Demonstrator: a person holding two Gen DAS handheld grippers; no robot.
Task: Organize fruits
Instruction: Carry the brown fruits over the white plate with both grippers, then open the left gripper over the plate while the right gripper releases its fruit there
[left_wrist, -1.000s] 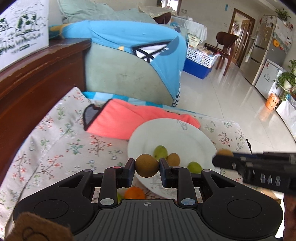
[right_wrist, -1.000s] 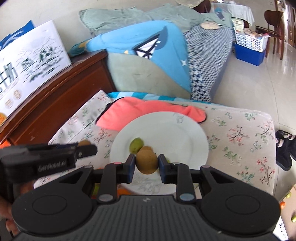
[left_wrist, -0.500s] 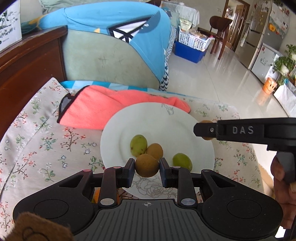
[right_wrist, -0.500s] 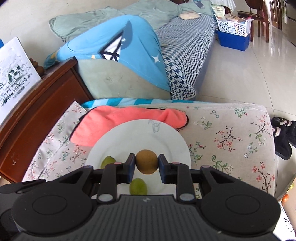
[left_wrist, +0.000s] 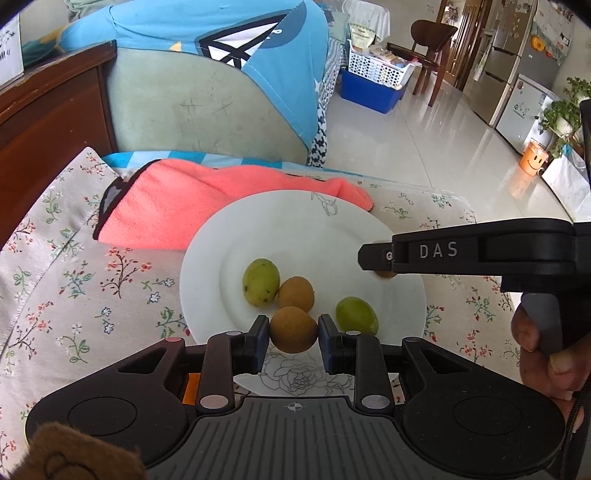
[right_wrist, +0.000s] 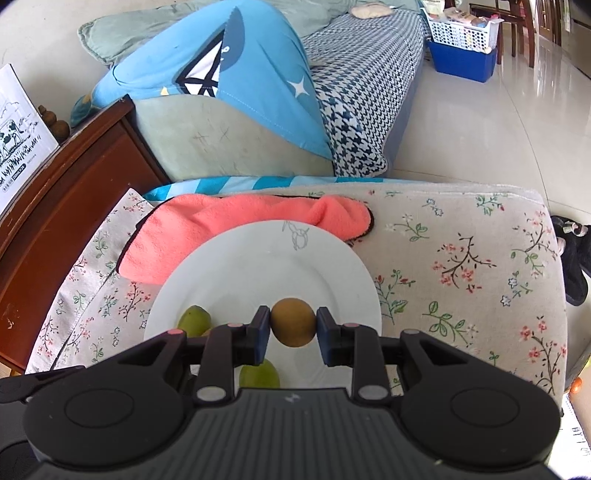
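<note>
A white plate (left_wrist: 310, 225) lies on the floral cushion. On it are a green fruit (left_wrist: 260, 282), a brown fruit (left_wrist: 296, 294) and a second green fruit (left_wrist: 357, 315). My left gripper (left_wrist: 293, 335) is shut on a brown fruit (left_wrist: 293, 329) over the plate's near rim. My right gripper (right_wrist: 293, 328) is shut on another brown fruit (right_wrist: 294, 322) above the plate (right_wrist: 258, 258); it reaches in from the right in the left wrist view (left_wrist: 373, 254). Two green fruits (right_wrist: 194, 319) (right_wrist: 259, 374) show partly behind its fingers.
A folded coral towel (left_wrist: 192, 203) lies against the plate's far edge. A dark wooden cabinet (right_wrist: 55, 199) stands at left, a sofa with a blue garment (right_wrist: 229, 81) behind. An orange object (left_wrist: 192, 384) peeks out under the left gripper. The cushion's edge drops to tiled floor at right.
Both grippers have moved forward over the plate, each still holding its brown fruit. The right gripper now sits farther over the plate's right side.
</note>
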